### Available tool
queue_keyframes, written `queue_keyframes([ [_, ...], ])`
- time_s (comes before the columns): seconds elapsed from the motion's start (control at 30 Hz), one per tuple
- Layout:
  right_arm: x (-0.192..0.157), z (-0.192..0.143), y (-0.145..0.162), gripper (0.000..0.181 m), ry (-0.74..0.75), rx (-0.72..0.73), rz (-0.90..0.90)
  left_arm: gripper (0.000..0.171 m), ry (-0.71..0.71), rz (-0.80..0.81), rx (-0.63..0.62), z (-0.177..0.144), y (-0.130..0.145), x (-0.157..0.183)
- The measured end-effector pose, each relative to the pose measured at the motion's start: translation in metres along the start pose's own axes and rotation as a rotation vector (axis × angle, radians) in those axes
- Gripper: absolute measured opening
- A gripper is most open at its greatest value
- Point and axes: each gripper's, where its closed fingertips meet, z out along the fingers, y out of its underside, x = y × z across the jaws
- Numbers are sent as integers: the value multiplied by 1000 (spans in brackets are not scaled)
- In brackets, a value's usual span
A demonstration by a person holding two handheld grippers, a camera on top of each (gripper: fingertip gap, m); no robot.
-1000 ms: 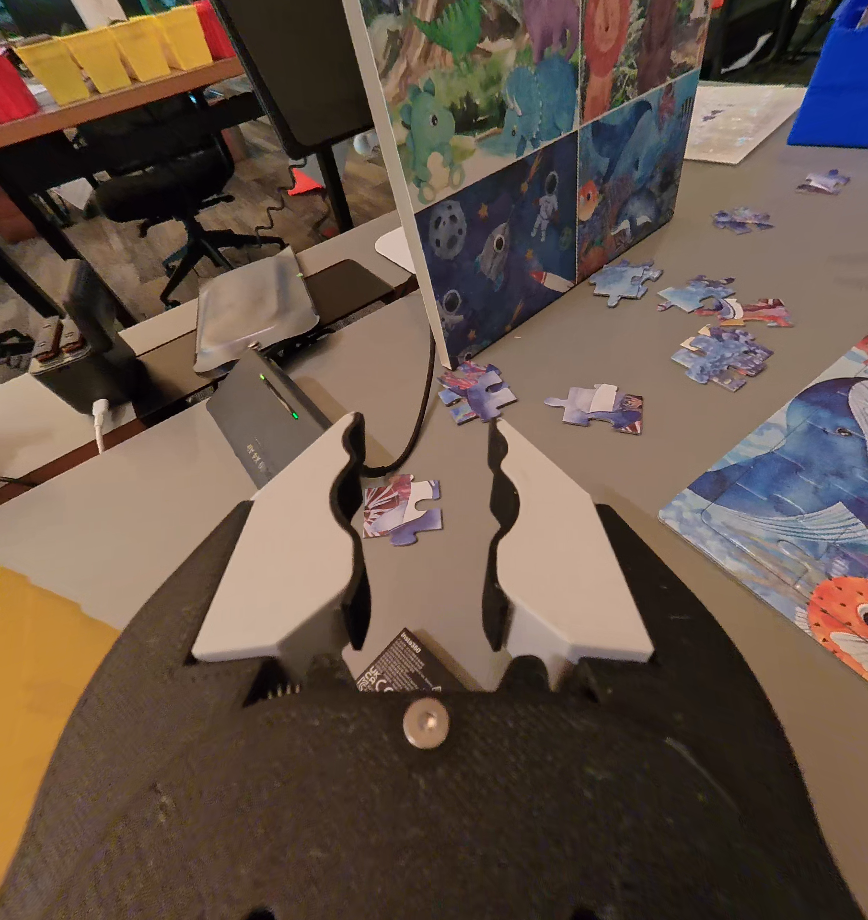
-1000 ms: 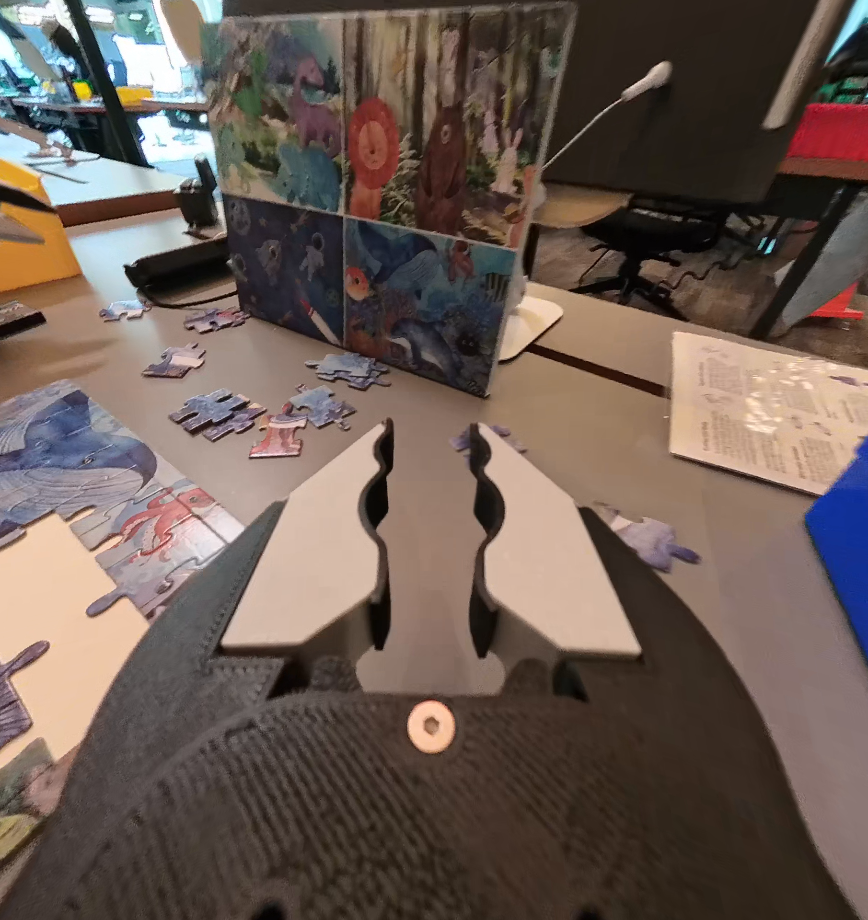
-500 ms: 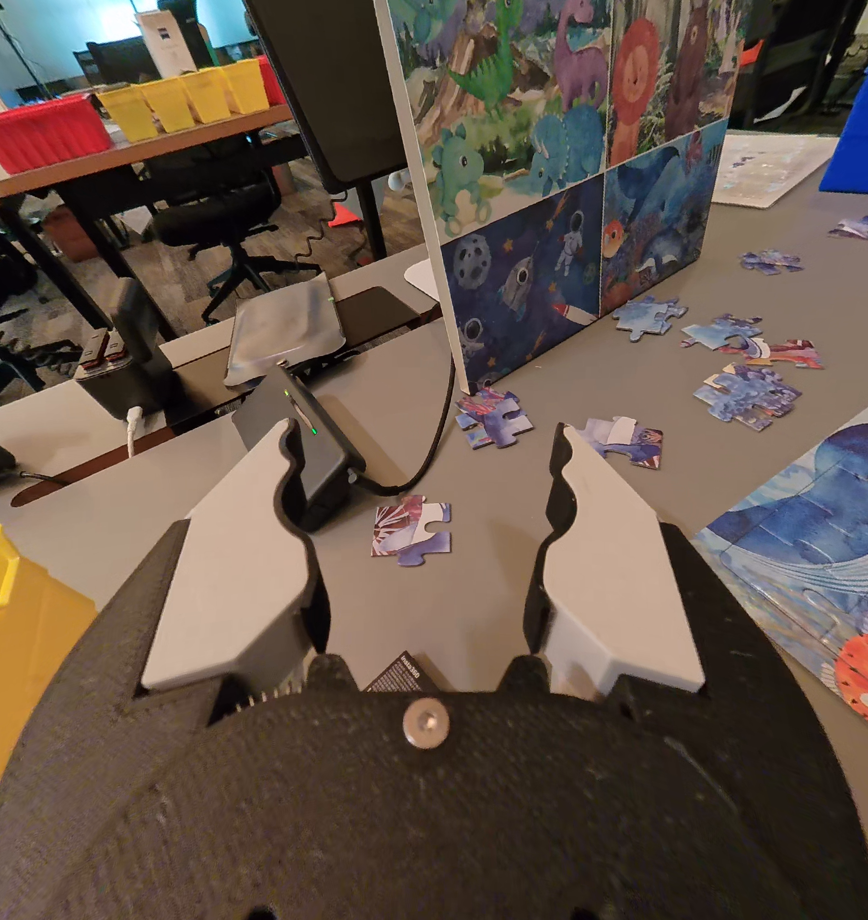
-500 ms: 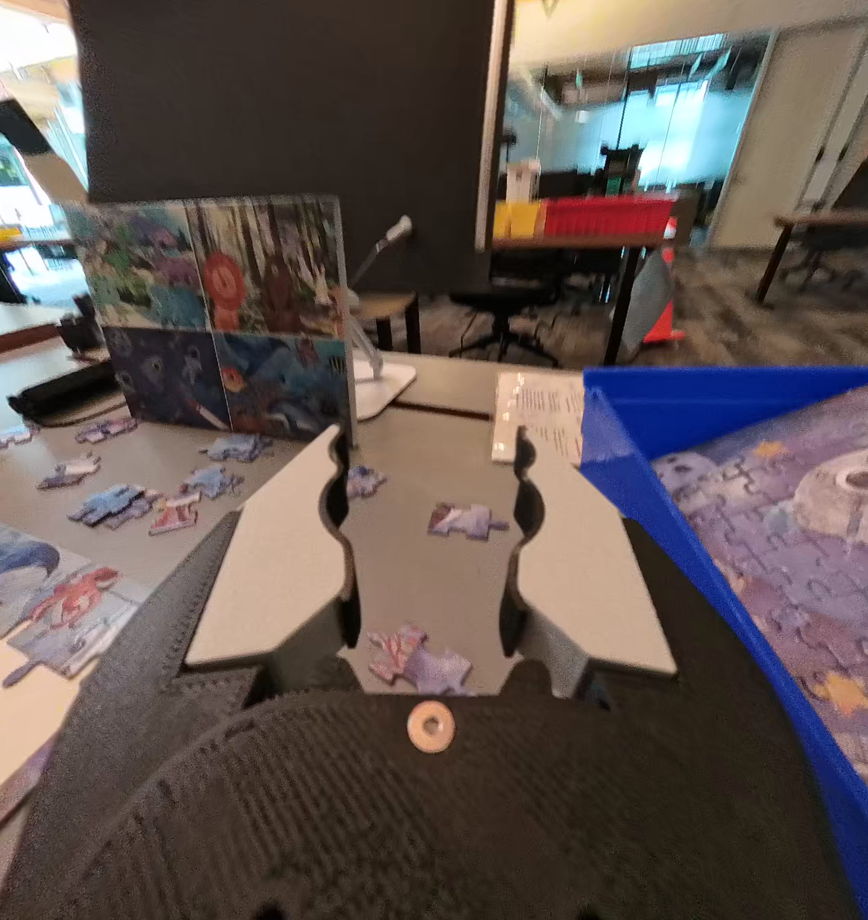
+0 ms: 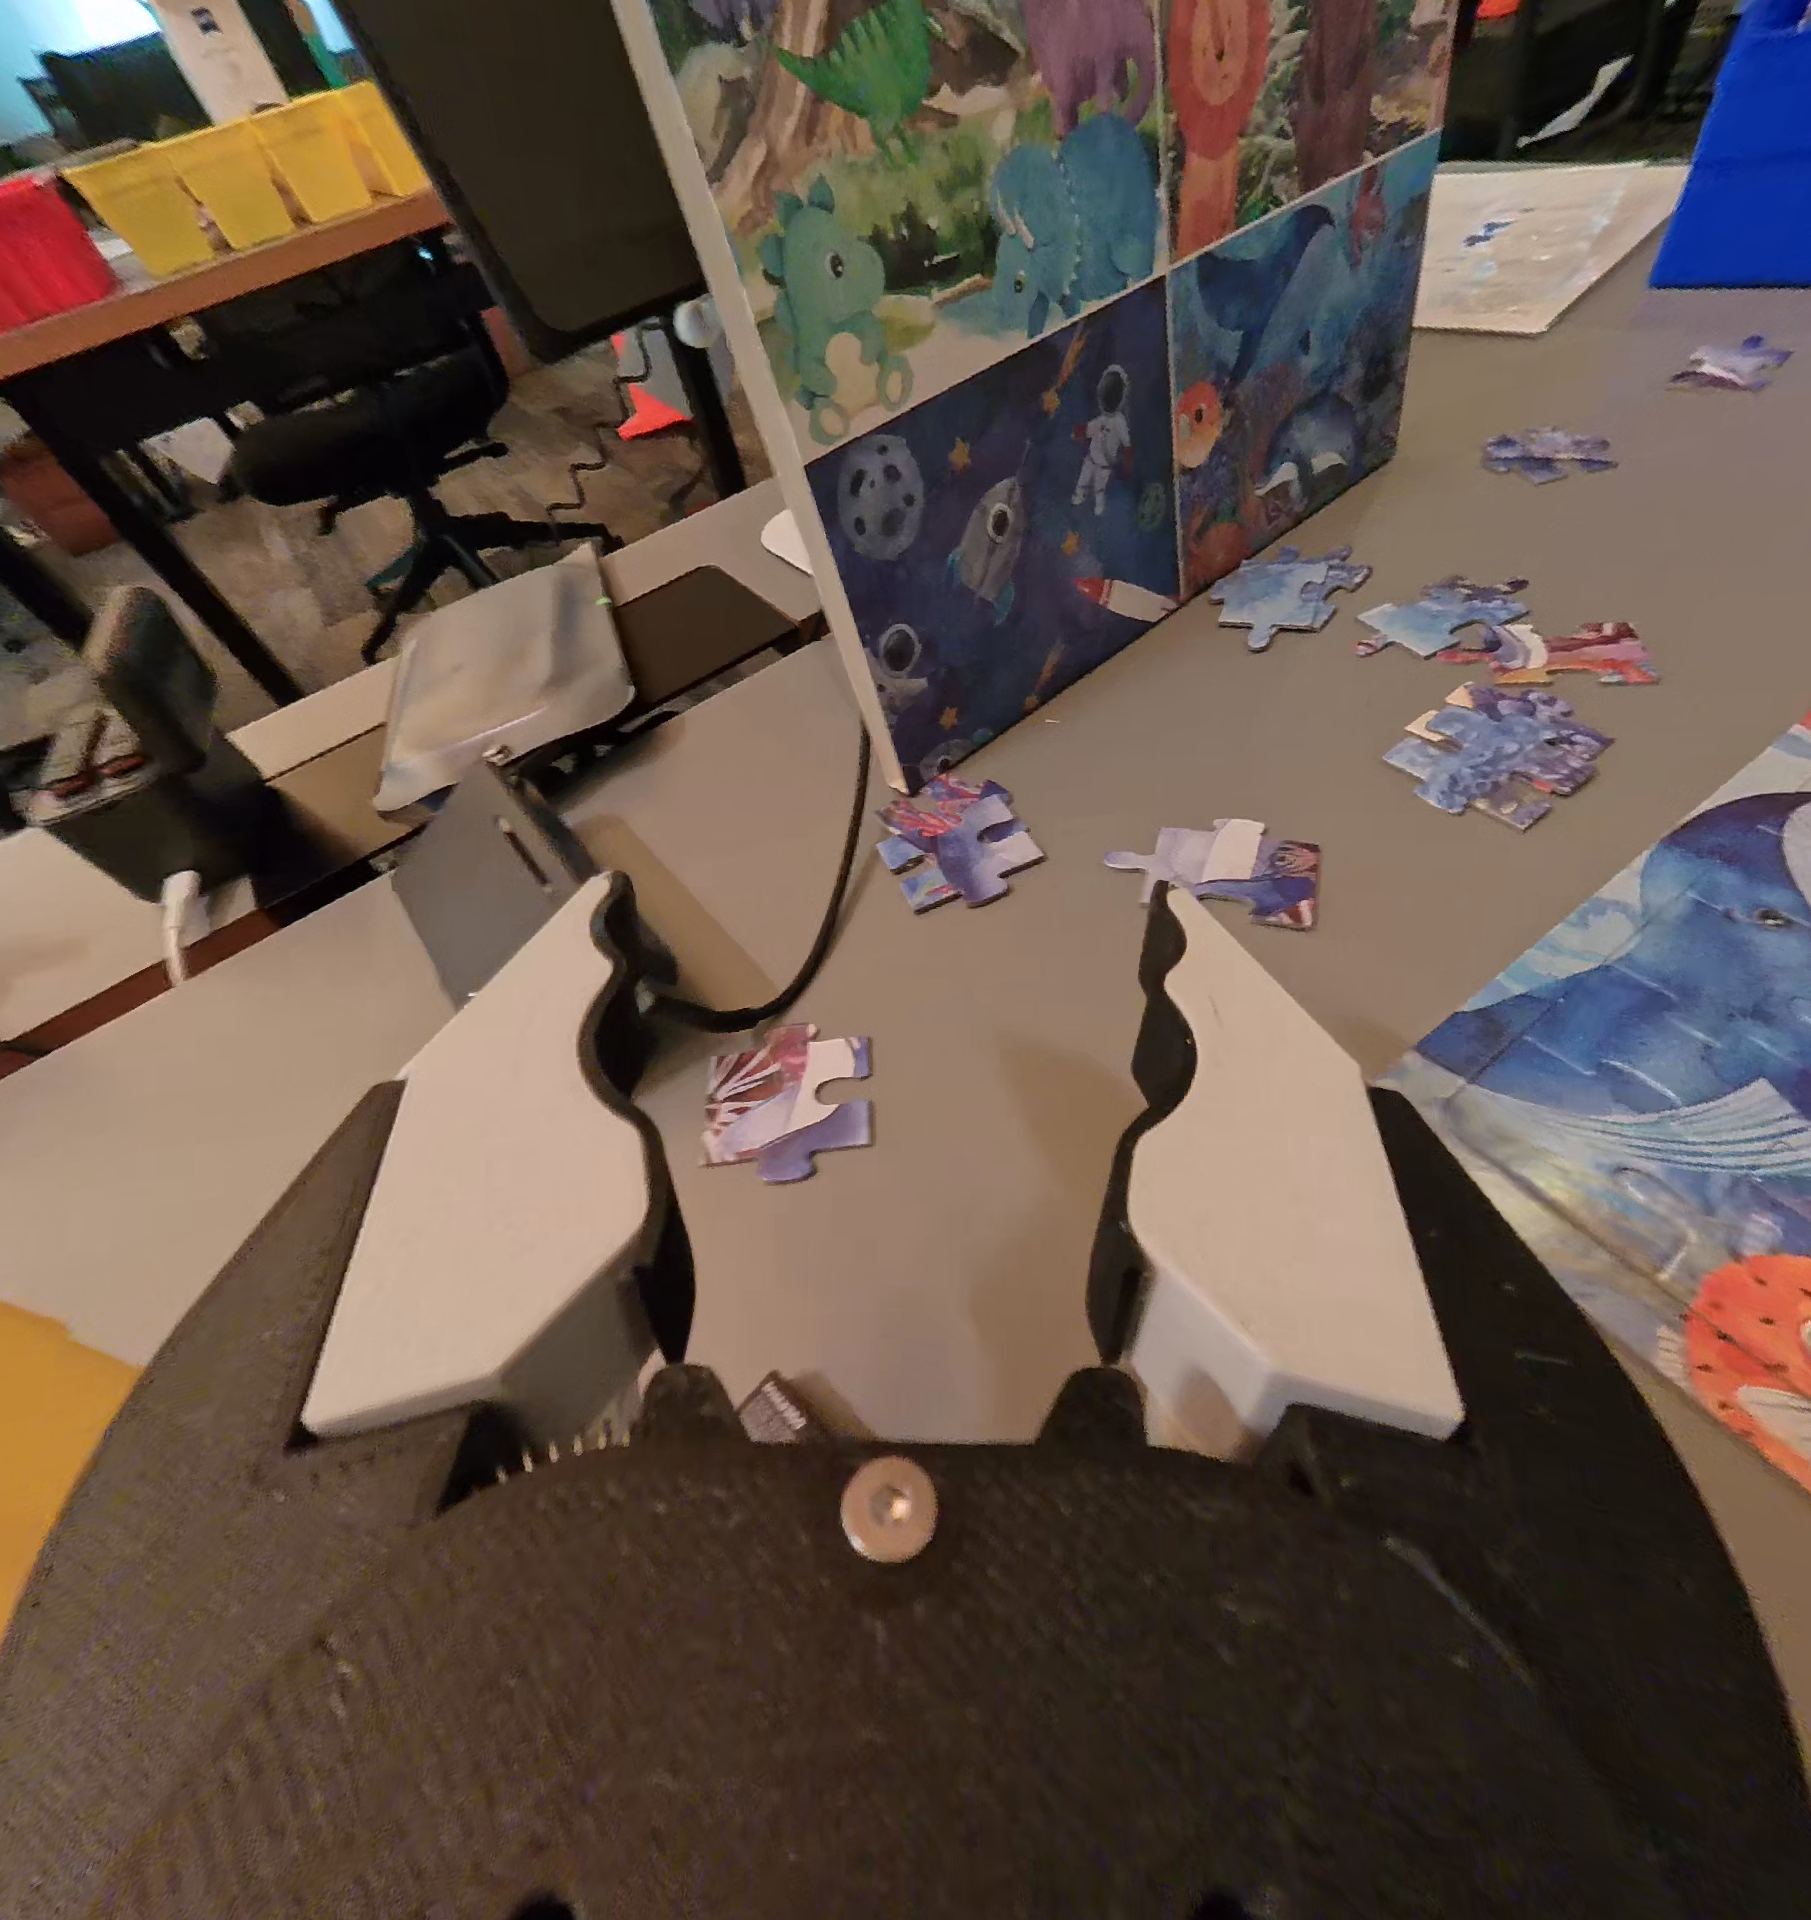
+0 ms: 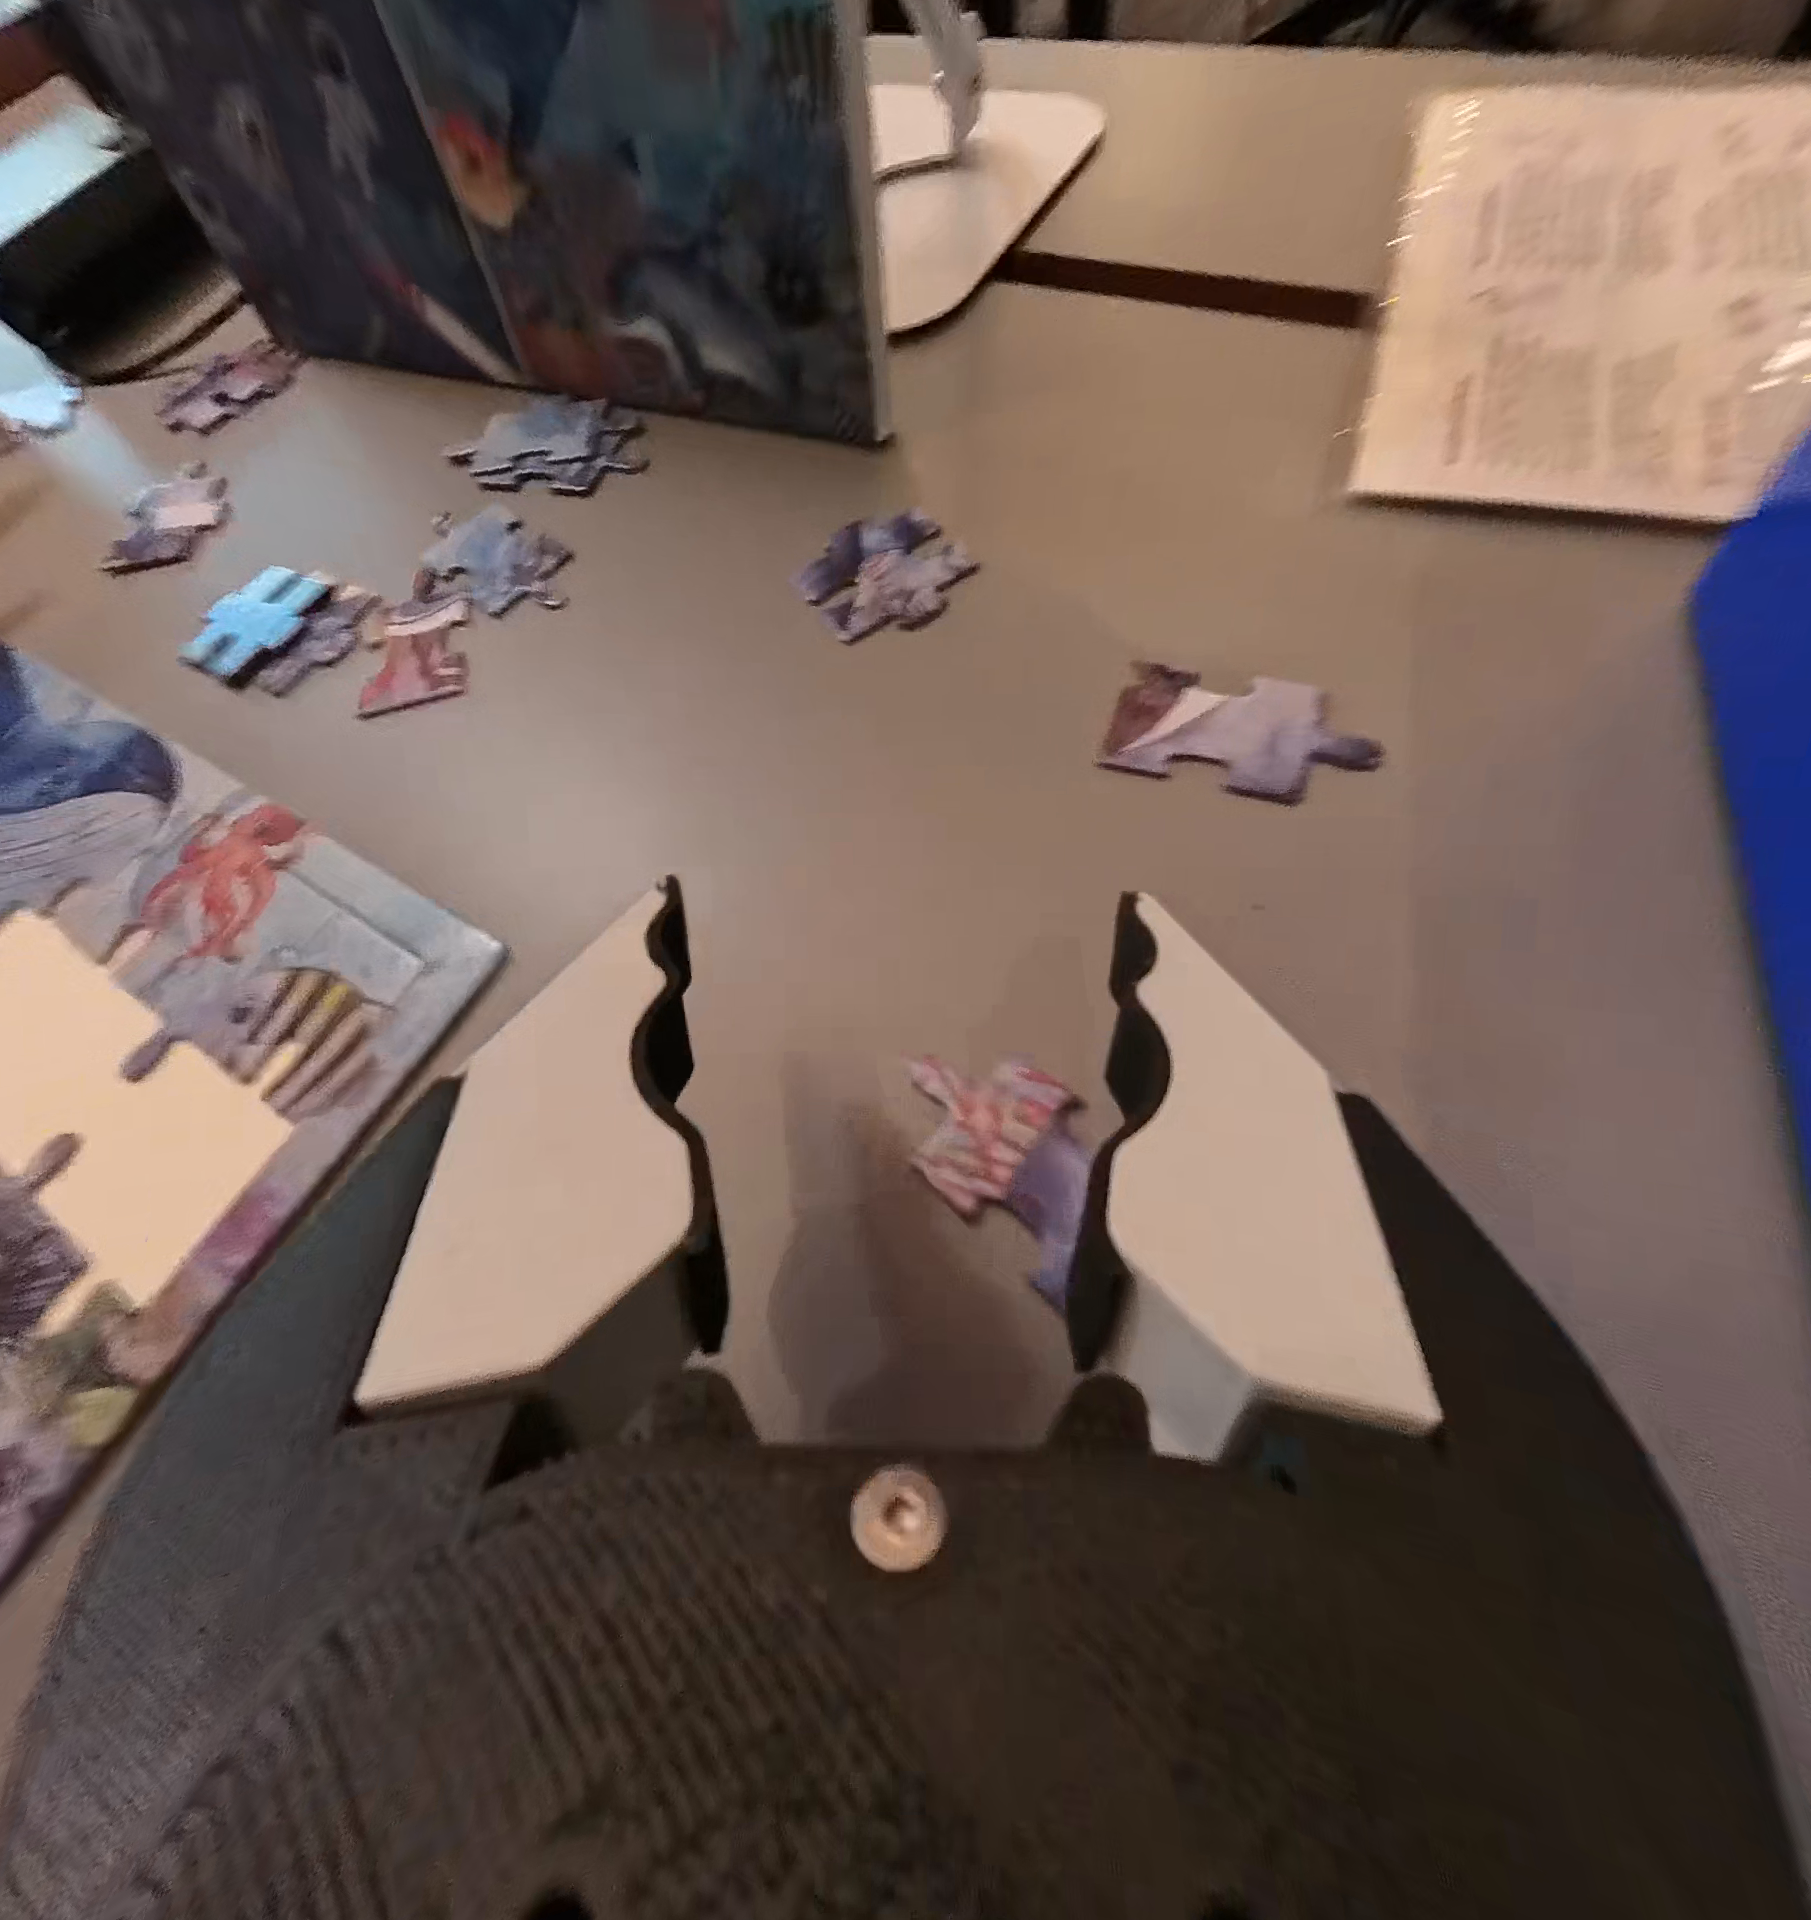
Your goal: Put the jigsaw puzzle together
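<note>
Pink-purple loose piece [image 6: 994, 1138] lies flat on table [image 6: 984, 831] btwn right gripper [image 6: 896, 909] fingers, close to right finger, both right and left gripper [image 5: 885, 904] wide open w/ nothing held; flat piece may slide, not lift.

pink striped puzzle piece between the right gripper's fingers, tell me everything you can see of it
The pink striped puzzle piece is flat, cardboard-looking, with pink-and-white stripes on one half and plain violet on the other, and knobbed edges. It lies face up on the grey table, apart from other pieces. It sits inside the open right gripper, nearer the right-hand finger, which hides its lower corner. Contact cannot be told; the view is blurred.
</note>
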Motion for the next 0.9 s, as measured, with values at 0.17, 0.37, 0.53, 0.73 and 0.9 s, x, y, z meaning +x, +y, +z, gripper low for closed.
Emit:
queue_keyframes([
  [0.17, -64, 7, -34, 78, -339, 129, 202, 90, 235, -130, -11, 11, -2, 55],
  [0.37, -96, 25, -29, 65, -288, 79, -28, 88, 324, 61, -157, 35, 7, 130],
  [0.53, -113, 35, -21, 63, -289, 49, -128, 80, 286, 123, -211, 47, 16, 138],
  [0.73, -119, 36, -26, 62, -317, 70, -120, 85, 471, 38, -290, 68, 8, 180],
  [0.9, -115, 33, -26, 62, -325, 79, -101, 88, 435, 175, -373, 106, 18, 186],
])
